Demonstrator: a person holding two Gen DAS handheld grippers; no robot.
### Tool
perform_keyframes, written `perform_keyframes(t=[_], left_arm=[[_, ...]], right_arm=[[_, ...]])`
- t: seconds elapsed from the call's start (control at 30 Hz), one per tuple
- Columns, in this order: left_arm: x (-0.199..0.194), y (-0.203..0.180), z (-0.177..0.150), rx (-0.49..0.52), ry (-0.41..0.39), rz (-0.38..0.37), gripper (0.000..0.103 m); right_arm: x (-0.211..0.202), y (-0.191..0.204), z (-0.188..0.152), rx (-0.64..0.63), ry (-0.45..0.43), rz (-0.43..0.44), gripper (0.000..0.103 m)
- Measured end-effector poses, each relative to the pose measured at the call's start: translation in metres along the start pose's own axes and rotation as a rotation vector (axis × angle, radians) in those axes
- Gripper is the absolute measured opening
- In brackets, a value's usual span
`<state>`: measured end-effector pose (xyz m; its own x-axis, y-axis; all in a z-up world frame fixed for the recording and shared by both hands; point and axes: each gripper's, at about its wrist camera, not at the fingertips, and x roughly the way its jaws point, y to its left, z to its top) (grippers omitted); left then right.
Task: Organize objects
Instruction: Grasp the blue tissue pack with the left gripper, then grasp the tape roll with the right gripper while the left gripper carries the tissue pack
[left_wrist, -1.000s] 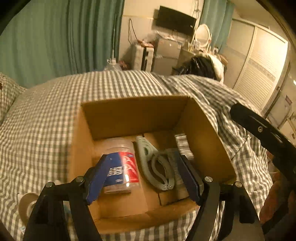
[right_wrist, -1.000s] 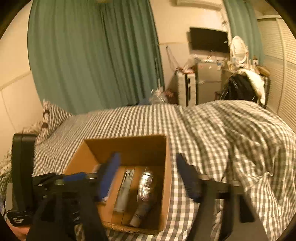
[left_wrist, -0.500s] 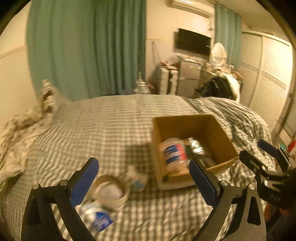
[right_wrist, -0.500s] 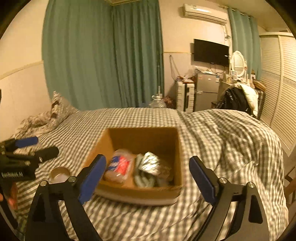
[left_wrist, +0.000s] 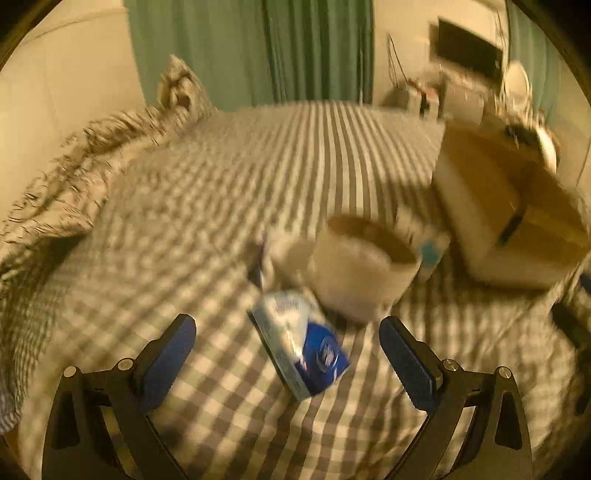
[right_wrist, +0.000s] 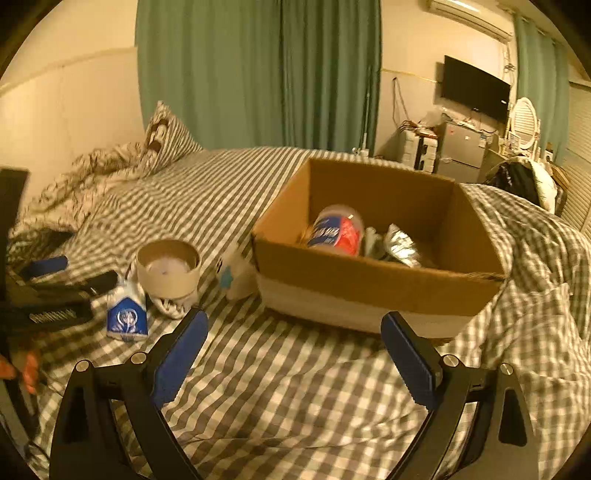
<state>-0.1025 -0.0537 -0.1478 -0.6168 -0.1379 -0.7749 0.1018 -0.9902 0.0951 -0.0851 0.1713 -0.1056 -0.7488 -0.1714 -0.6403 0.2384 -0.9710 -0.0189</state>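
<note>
- Left gripper (left_wrist: 288, 347) has its jaws wide apart, holding nothing; a blue packet (left_wrist: 301, 345) lies right between the fingers on the bed (left_wrist: 184, 206).
- Tape roll (left_wrist: 364, 264) sits just past the packet, blurry.
- Right gripper (right_wrist: 293, 349) is spread wide too, empty.
- Box (right_wrist: 369, 284) sits just ahead of it, with a jar (right_wrist: 338, 230) inside.

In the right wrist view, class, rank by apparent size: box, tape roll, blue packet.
1. Box, clearly largest.
2. Tape roll.
3. Blue packet, close to the roll in size; it lies nearer the camera, so that order is unsure.
</note>
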Motion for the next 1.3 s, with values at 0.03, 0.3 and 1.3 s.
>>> perform_keyframes(t=[0.03, 0.3, 1.3], left_arm=[[0.007, -0.004, -0.003, 0.019, 0.012, 0.010, 0.101], [0.051, -0.031, -0.012, 0.111, 0.038, 0.094, 0.095], [-0.022, 0.081, 0.041, -0.053, -0.110, -0.059, 0.058]], right_arm=[[0.004, 0.002, -0.003, -0.006, 0.008, -0.006, 0.095], [0.032, -0.001, -0.013, 0.012, 0.055, 0.013, 0.095], [0.077, 0.089, 0.037, 0.084, 0.103, 0.206, 0.096]])
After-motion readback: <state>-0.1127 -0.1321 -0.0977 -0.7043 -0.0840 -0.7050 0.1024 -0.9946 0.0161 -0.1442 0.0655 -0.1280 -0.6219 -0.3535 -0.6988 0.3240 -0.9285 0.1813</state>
